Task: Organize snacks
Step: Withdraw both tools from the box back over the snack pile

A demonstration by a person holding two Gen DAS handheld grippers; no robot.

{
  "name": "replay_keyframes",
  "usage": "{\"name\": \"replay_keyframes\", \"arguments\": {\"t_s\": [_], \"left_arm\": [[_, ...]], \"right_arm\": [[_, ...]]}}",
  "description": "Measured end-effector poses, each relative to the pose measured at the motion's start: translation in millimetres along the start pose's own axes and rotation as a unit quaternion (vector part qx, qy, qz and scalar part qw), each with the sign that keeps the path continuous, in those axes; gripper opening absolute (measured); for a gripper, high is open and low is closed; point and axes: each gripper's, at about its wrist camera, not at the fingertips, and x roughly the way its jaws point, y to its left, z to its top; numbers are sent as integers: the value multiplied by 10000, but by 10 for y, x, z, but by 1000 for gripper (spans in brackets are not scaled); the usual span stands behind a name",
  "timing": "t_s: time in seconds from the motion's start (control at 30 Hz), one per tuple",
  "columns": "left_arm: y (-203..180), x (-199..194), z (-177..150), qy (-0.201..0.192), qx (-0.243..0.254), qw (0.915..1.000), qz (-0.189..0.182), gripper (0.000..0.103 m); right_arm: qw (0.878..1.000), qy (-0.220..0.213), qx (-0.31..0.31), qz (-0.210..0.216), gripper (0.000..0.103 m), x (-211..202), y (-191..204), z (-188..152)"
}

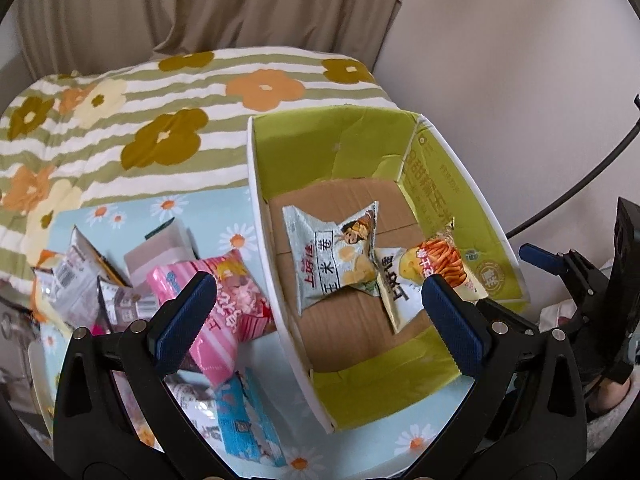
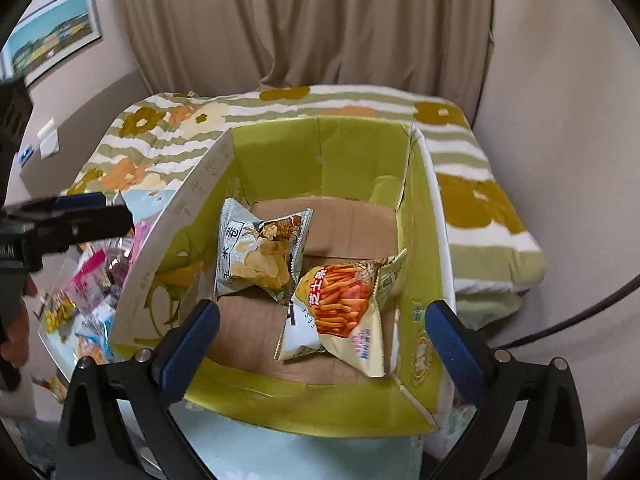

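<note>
A green cardboard box (image 1: 360, 140) (image 2: 340, 148) stands open with two snack bags on its brown floor. A silver chips bag (image 1: 332, 252) (image 2: 256, 256) lies at the left. An orange-and-yellow sticks bag (image 1: 436, 268) (image 2: 344, 304) overlaps its corner and leans by the right wall. My right gripper (image 2: 322, 342) hangs open above the sticks bag, pads clear of it. My left gripper (image 1: 318, 320) is open over the box's left wall, nothing between its fingers. Left of the box lies a heap with a pink bag (image 1: 228, 300), a blue bag (image 1: 244, 420) and silver packets (image 1: 76, 280).
Box and heap rest on a light blue daisy cloth (image 1: 420, 436). Behind is a green-striped flowered quilt (image 1: 160, 120) (image 2: 480, 208), a beige curtain (image 2: 300, 20) and a wall. A dark cable (image 1: 600, 160) arcs at the right. A person's hand (image 2: 16, 332) holds the left gripper.
</note>
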Motion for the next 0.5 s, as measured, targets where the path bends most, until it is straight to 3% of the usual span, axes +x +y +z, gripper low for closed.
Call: {"name": "replay_keyframes", "arguments": {"t_s": [0.23, 0.5], "left_arm": [[-11, -212, -163, -159, -78, 9998, 63, 102], [67, -672, -420, -424, -397, 9978, 329, 102]], "right_arm": [[10000, -49, -15, 56, 102, -196, 49, -26], [9989, -385, -120, 242, 102, -576, 156, 18]]}}
